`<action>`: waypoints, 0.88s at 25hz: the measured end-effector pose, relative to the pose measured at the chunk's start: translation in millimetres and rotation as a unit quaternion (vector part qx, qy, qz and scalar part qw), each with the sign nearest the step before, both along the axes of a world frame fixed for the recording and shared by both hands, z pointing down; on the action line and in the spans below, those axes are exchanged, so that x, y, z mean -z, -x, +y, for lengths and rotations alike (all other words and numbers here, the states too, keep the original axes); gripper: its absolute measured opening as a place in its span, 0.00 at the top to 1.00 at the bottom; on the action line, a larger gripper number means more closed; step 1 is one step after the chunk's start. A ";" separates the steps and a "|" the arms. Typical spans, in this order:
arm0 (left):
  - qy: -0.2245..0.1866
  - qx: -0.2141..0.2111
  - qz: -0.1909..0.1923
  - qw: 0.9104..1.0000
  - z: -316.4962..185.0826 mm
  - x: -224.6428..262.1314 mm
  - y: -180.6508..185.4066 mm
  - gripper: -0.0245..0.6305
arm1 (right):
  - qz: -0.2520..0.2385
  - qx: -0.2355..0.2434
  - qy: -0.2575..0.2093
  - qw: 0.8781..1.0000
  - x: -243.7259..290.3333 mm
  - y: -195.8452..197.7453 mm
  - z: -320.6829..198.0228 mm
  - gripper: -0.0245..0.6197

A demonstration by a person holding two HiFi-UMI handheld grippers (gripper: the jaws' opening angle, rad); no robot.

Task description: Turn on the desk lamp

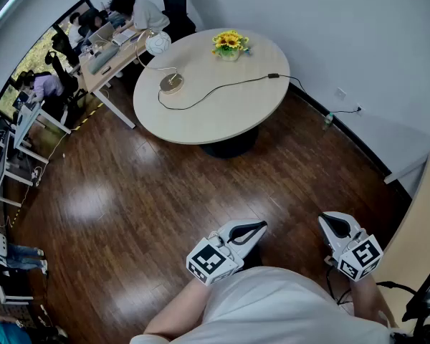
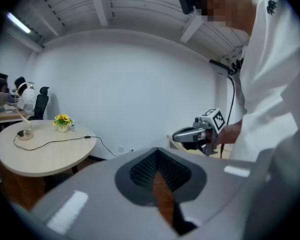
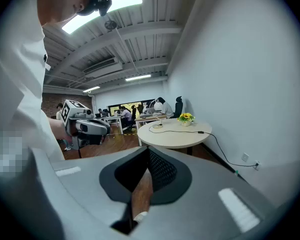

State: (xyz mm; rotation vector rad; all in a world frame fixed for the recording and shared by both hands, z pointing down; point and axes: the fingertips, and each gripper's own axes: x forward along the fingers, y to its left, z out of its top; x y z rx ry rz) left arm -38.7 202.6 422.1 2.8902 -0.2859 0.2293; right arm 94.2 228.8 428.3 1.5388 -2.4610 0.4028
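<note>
The desk lamp (image 1: 170, 83) stands on the left side of a round beige table (image 1: 222, 117) far ahead, its white globe head (image 1: 158, 43) hanging over the table's edge. A black cord (image 1: 226, 87) runs from its base across the tabletop. The lamp (image 2: 24, 133) also shows small in the left gripper view, and the lamp (image 3: 156, 124) is far off in the right gripper view. My left gripper (image 1: 255, 228) and right gripper (image 1: 332, 221) hang close to my body over the wood floor, both shut and holding nothing, well short of the table.
A pot of yellow flowers (image 1: 230, 45) sits at the table's far side. The cord drops off the right edge to a wall socket (image 1: 340, 94). Desks with seated people (image 1: 93, 45) fill the far left. A light wooden desk (image 1: 423, 221) stands at my right.
</note>
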 end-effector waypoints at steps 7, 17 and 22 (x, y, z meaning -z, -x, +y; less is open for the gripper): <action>-0.009 -0.018 -0.005 1.000 -116.9 11.9 28.2 0.94 | 0.007 -0.002 -0.010 1.000 16.1 27.7 -128.6 0.96; 0.004 0.003 0.004 1.000 -204.3 22.4 58.2 0.94 | 0.028 0.028 0.000 0.999 19.3 53.8 -232.7 0.96; 0.013 0.041 0.006 0.999 -245.5 25.7 59.8 0.94 | 0.025 0.059 0.001 0.998 8.4 55.4 -289.7 0.96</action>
